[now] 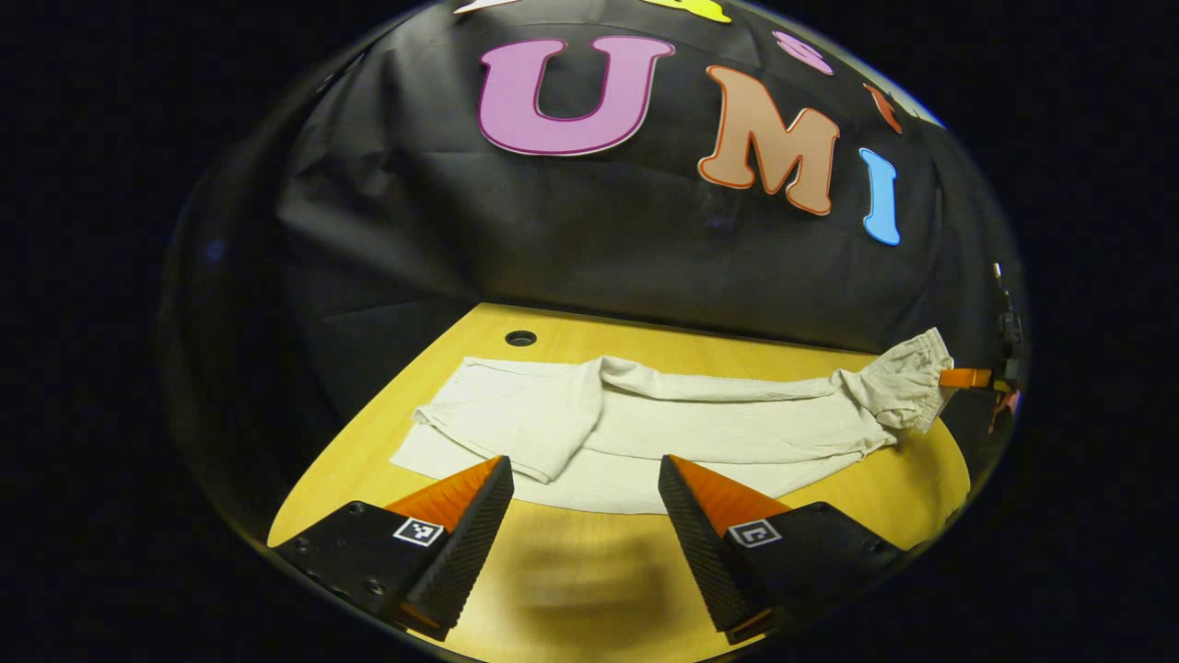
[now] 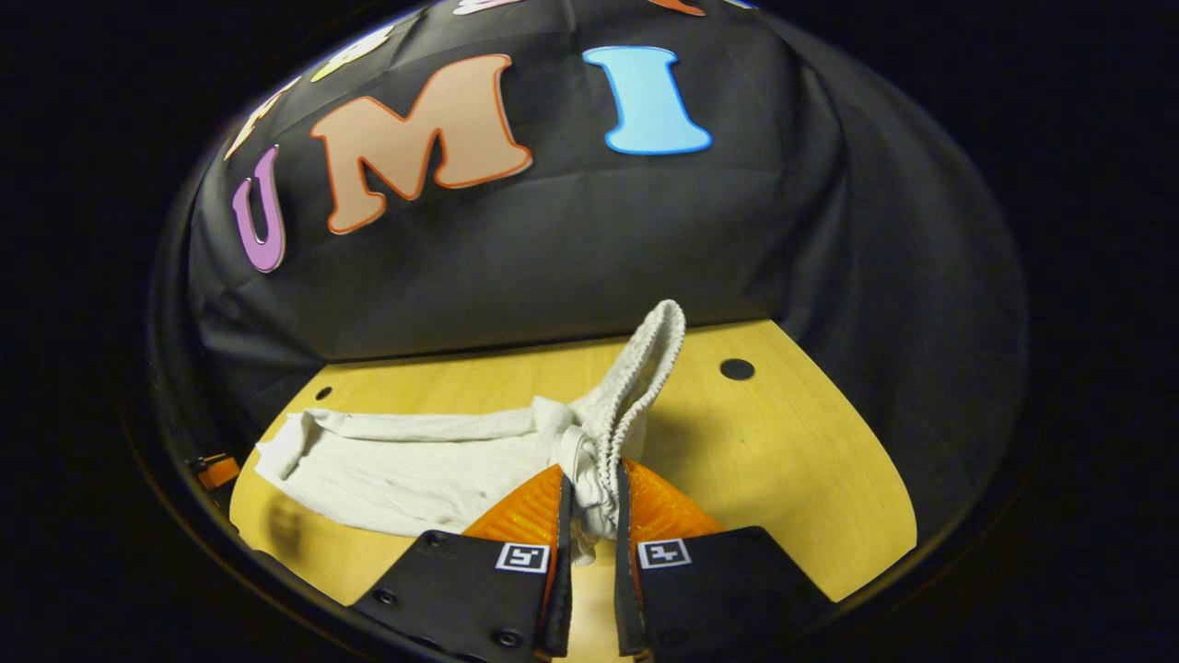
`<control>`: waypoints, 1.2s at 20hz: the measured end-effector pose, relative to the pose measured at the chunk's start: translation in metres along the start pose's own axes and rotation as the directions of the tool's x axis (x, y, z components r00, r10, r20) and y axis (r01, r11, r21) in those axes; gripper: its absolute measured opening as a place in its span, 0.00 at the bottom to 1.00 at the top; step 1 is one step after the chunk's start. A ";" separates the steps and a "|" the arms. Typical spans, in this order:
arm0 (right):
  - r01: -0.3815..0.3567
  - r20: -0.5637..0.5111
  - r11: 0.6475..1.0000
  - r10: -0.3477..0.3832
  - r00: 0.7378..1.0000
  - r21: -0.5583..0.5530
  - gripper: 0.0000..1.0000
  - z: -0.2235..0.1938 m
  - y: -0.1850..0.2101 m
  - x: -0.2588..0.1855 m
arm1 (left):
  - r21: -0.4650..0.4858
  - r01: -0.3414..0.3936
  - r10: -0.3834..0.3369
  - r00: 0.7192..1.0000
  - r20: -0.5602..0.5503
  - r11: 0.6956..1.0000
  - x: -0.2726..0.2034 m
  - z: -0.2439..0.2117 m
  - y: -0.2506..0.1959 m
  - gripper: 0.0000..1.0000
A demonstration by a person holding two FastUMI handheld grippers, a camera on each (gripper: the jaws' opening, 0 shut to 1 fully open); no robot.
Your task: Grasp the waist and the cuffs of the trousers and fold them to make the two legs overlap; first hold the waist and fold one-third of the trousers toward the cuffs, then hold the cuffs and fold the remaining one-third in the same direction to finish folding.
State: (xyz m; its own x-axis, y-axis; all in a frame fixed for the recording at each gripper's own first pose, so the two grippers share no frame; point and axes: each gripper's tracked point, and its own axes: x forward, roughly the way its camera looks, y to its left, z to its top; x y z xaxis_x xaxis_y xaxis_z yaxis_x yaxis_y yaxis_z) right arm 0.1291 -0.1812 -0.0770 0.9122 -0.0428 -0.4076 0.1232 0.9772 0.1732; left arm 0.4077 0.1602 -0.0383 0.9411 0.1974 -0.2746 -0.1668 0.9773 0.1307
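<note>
A: Clamping hard, the right gripper (image 2: 589, 502) has both fingers pressed on the gathered waist (image 2: 636, 387) of the trousers (image 2: 405, 465), lifting that end off the table (image 2: 783, 460).

B: And the left gripper (image 1: 585, 479) hangs spread wide, nothing between its fingers, just short of the near edge of the cloth.

A: Trousers (image 1: 645, 428) lie stretched across the yellow tabletop (image 1: 571, 571), one leg end flopped over itself on the left.

B: Bare wood in front of the left gripper and to the right of the waist, so there's room there.

A: Far off in the left gripper view, the right gripper (image 1: 967, 378) is cut off at the rim; its fingers are hard to make out there.
</note>
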 end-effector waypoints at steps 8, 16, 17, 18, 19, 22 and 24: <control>-0.186 0.015 0.981 0.187 0.982 -0.059 0.21 -0.004 0.173 0.015 | 0.008 -0.012 0.012 1.000 0.002 1.000 0.018 0.006 0.069 0.95; -0.405 -0.150 0.912 0.392 0.908 -0.066 0.21 -0.100 0.287 0.021 | 0.015 -0.025 0.026 1.000 -0.008 1.000 0.050 -0.002 0.110 0.95; -0.408 -0.158 0.911 0.396 0.905 -0.057 0.21 -0.109 0.291 0.029 | 0.014 -0.028 0.028 1.000 -0.012 0.999 0.055 -0.004 0.115 0.95; -0.411 -0.164 0.910 0.398 0.903 -0.052 0.22 -0.113 0.291 0.028 | 0.015 -0.033 0.033 0.999 -0.016 0.999 0.060 -0.004 0.120 0.95; -0.411 -0.162 0.911 0.399 0.902 -0.045 0.26 -0.114 0.294 0.030 | 0.013 -0.039 0.039 0.999 -0.018 0.999 0.064 -0.006 0.126 0.95; -0.415 -0.145 0.908 0.404 0.903 -0.059 0.60 -0.111 0.298 0.023 | 0.010 -0.060 0.060 0.997 -0.037 0.998 0.077 -0.012 0.143 0.95; -0.398 -0.138 0.912 0.384 0.913 -0.094 0.92 -0.108 0.292 0.021 | 0.005 -0.063 0.063 0.996 -0.059 0.998 0.081 -0.020 0.152 0.95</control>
State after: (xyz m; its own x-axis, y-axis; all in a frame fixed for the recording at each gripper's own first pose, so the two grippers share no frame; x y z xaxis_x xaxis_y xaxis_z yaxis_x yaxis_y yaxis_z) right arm 0.1419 0.1257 -0.1315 0.8259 0.3652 -0.4295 -0.2874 0.9282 0.2365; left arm 0.4528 0.3264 -0.0593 0.9096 0.2632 -0.3214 -0.2246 0.9624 0.1525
